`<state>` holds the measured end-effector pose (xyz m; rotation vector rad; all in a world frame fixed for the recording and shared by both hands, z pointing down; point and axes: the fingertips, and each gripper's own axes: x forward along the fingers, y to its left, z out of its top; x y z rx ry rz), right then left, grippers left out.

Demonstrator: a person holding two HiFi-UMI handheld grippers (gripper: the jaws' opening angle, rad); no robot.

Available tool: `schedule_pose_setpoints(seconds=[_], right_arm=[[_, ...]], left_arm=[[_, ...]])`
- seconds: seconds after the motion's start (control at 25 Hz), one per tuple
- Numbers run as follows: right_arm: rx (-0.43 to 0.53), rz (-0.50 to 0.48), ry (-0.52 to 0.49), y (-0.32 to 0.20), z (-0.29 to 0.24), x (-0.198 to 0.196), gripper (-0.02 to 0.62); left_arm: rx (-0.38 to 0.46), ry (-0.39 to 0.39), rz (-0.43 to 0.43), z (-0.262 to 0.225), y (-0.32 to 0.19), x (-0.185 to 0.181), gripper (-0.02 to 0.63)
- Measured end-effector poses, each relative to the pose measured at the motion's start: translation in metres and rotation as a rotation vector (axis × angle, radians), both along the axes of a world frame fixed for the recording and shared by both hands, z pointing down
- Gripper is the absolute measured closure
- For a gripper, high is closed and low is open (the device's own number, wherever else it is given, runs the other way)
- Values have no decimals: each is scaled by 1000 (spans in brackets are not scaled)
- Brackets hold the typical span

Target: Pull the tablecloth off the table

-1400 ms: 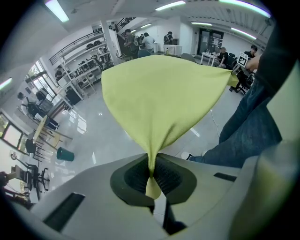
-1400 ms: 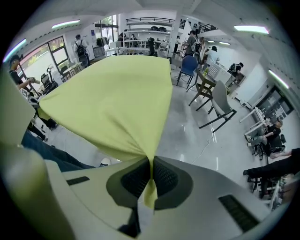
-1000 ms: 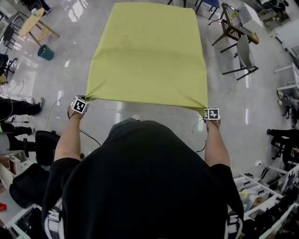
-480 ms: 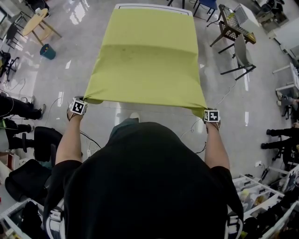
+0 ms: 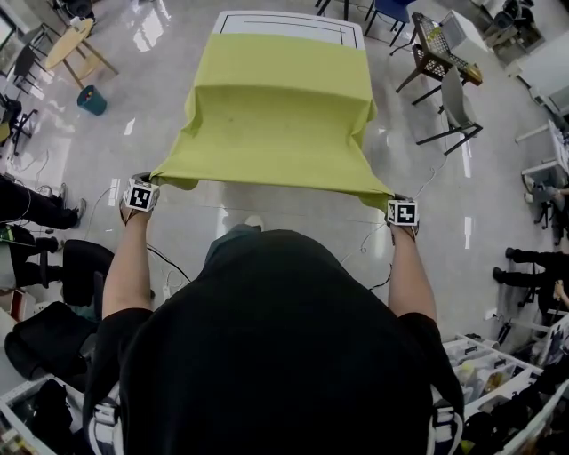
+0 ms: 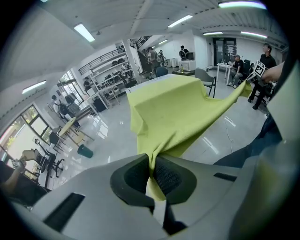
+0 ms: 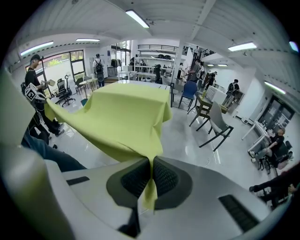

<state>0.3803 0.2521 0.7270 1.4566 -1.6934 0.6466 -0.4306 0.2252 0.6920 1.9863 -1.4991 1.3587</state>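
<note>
A yellow-green tablecloth [image 5: 276,115] stretches from the white table [image 5: 284,21] toward me, sagging between table edge and my hands. The table's far strip with a dark border line lies bare. My left gripper [image 5: 151,185] is shut on the cloth's near left corner, my right gripper [image 5: 391,201] on the near right corner. In the left gripper view the tablecloth [image 6: 173,112] runs pinched between the dark pads of the left gripper [image 6: 152,171]. In the right gripper view a corner of the tablecloth [image 7: 119,117] hangs through the shut pads of the right gripper [image 7: 151,176].
Glossy grey floor surrounds the table. Chairs [image 5: 444,84] stand at the right of the table, a wooden stool [image 5: 76,49] and a teal bin [image 5: 91,99] at the left. Cables [image 5: 98,213] lie on the floor. Shelves with boxes [image 5: 489,373] sit lower right. People stand round the room's edges.
Both grippers have drawn the cloth toward me. The cloth's far edge has slid back, baring the table's far strip, and more cloth hangs off the near edge.
</note>
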Motion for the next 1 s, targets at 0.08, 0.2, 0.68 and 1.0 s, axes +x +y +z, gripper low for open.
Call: schedule_pose_setpoints(seconds=[0.08,0.2,0.68,1.0], right_arm=[[9,4,-4,0,-4,-1,578],[33,5,-6,-5,-13,-3,578],[251,52,-52,-54,-92,-4,578],[361,44,-51,-75,-135,-10,578]], left_arm=[[6,-5,1,-4,0,-1,581],[17,-1,-2,-10,-3,-3,581],[159,19,-47,-79,-50,-8,581],[227,34,-78,-127,-70,-10,581]])
